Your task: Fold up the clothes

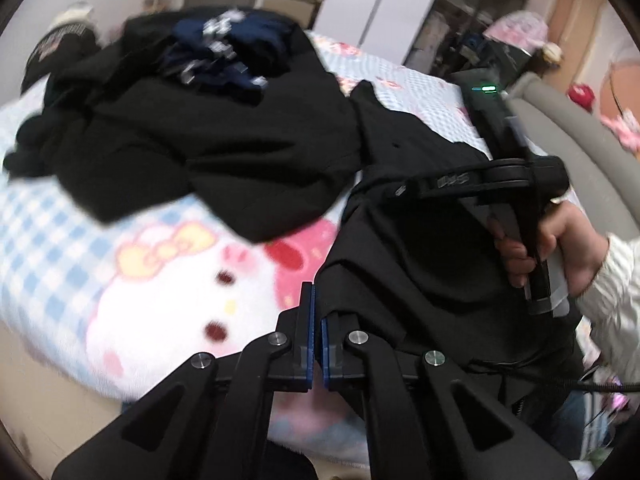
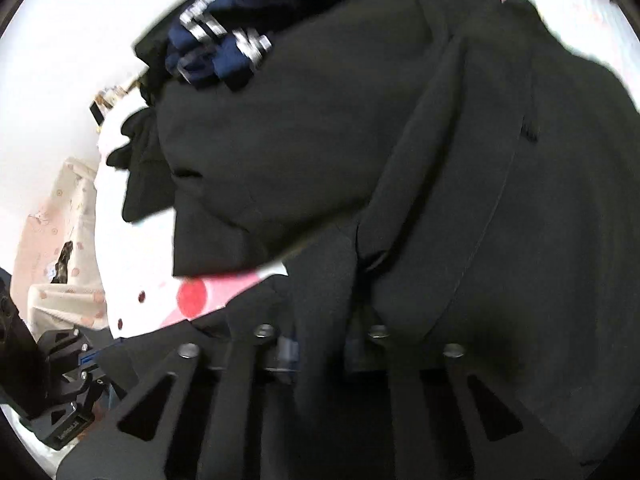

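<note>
Left wrist cam: my left gripper [image 1: 318, 320] has its blue pads pressed nearly together, and the edge of the black garment [image 1: 420, 248] looks pinched between them right at the tips. The cloth runs up and to the right from there, off the bed, toward the right gripper [image 1: 404, 190], which a hand [image 1: 560, 248] in a pale sleeve is holding by the grip. I'd guess the two pinch points are spread like this to stretch an edge taut so the piece hangs flat enough to fold. Behind it, a pile of dark clothes [image 1: 192, 132] sits on the cartoon-print blanket [image 1: 160, 280], with a navy patterned piece [image 1: 224, 52] on top.

Right wrist cam: pretty blurry. The black garment [image 2: 460, 208] drapes right over the finger area, so I can't see the pads at all. The cloth bunches down between the linkage arms, which suggests it's gripped, but honestly I can't tell. The navy patterned piece [image 2: 216, 44] shows at the top, and the left gripper [image 2: 64, 380] peeks in at the lower left.
</note>
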`<action>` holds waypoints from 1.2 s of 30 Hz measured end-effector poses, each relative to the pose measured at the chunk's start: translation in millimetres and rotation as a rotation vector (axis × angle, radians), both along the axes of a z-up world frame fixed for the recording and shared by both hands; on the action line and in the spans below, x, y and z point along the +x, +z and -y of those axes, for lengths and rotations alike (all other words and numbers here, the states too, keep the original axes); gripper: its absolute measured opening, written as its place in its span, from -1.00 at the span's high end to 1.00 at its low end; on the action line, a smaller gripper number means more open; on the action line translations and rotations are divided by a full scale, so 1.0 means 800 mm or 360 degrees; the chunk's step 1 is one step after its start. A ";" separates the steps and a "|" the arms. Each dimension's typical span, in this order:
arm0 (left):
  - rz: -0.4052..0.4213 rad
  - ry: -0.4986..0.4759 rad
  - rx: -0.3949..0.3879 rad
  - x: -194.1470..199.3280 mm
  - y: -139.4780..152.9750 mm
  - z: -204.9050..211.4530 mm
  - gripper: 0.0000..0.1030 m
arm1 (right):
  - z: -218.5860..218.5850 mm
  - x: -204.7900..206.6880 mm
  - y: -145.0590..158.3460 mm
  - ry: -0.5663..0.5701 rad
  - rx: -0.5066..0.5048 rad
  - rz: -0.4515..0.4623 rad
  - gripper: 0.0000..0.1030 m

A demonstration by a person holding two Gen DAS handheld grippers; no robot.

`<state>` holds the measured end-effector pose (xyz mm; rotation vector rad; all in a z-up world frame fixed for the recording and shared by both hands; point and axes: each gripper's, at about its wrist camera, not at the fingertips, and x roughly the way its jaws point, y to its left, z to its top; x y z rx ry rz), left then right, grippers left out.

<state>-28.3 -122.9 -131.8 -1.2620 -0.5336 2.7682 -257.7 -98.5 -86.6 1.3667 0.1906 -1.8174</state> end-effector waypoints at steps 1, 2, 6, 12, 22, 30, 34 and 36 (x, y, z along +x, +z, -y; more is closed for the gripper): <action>0.0010 0.0011 0.0016 0.003 -0.003 0.004 0.97 | -0.002 0.000 0.005 -0.0013 -0.0029 -0.0018 0.86; 0.0020 0.0016 0.0019 0.006 -0.006 0.006 0.97 | -0.005 -0.002 0.011 -0.0026 -0.0063 -0.0028 0.87; 0.0101 0.0038 0.0067 0.018 -0.026 0.016 0.97 | -0.013 -0.012 0.005 -0.0068 -0.0096 -0.0021 0.87; 0.0091 0.0017 0.0186 0.036 -0.019 0.029 0.96 | -0.009 -0.015 -0.019 -0.0129 -0.0077 0.0031 0.78; 0.0018 -0.0117 0.0295 0.008 0.019 0.044 0.34 | -0.090 0.038 0.077 -0.0254 -0.0199 -0.0101 -0.10; 0.0219 -0.0145 0.0224 0.003 -0.011 0.015 0.66 | -0.088 0.081 0.044 -0.0269 -0.0165 -0.0026 -0.04; 0.0199 -0.0106 0.0202 0.012 -0.001 0.010 0.95 | -0.081 0.083 0.031 -0.0295 -0.0147 -0.0075 -0.02; 0.0152 -0.0118 0.0221 0.021 0.011 0.014 0.96 | -0.080 0.068 0.021 -0.0342 -0.0098 -0.0137 0.17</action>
